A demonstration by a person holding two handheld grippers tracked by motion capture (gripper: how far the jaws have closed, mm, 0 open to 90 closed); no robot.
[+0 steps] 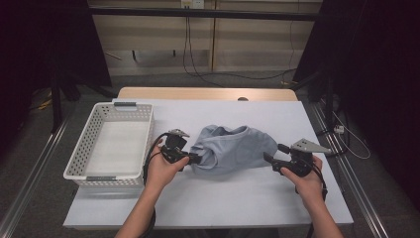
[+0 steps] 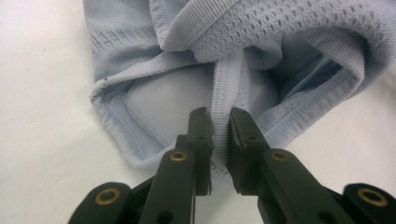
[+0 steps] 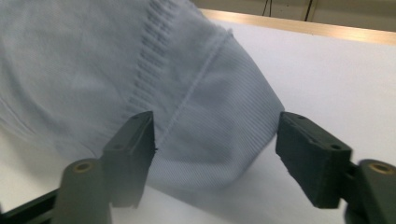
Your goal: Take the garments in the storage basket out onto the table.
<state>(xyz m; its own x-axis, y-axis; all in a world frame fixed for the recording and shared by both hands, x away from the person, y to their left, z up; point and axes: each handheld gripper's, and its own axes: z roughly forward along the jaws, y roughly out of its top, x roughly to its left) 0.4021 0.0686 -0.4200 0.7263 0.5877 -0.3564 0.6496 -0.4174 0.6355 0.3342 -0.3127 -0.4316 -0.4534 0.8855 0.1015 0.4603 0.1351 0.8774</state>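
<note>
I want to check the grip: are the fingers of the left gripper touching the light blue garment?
Touching. In the left gripper view, the left gripper has its fingers pressed on a ribbed band of the light blue garment.

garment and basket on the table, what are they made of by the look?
Garment: soft knit fabric, pale blue, matte; ribbed bands, stitched seams and a mesh-like perforated strip show in the left gripper view. Probably cotton or a synthetic blend; the look leaves it open.
Basket: white rigid plastic, likely moulded, slightly glossy, with walls pierced by regular rows of holes.
</note>
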